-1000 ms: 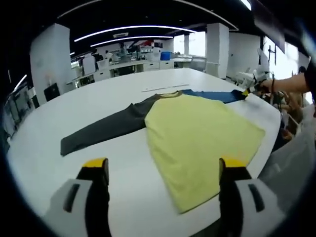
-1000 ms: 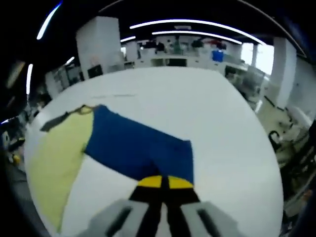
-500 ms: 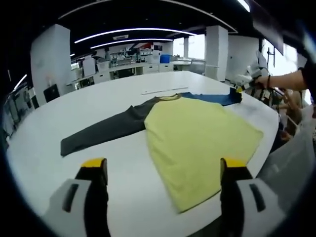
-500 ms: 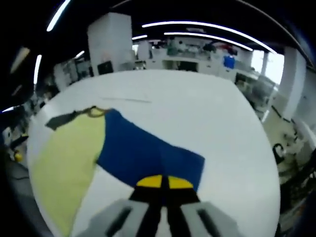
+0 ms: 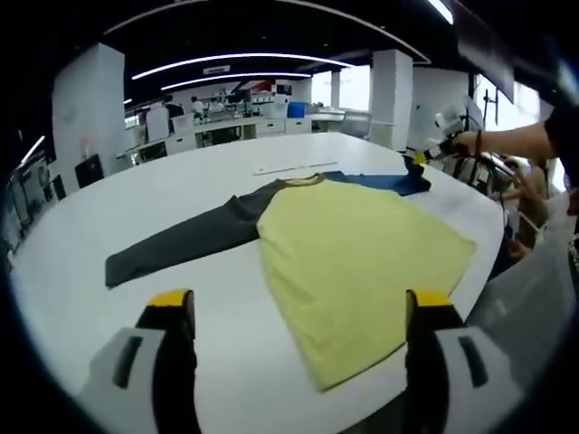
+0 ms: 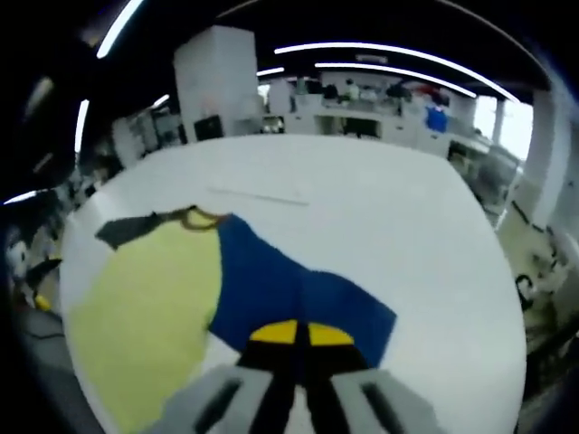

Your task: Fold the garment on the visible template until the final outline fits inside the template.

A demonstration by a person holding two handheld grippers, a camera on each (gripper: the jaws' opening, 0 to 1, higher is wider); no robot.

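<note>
- Left gripper view: shirt (image 5: 353,244) lies flat on the white desk (image 5: 109,217); left gripper (image 5: 298,312) fingers spread, empty.
- Right gripper view: right gripper (image 6: 296,334) fingers pinching the blue sleeve (image 6: 289,294).

Honestly can't read a single word, number or logo anywhere here; the garment (image 5: 353,249) is plain and everything in the background is too blurry.
</note>
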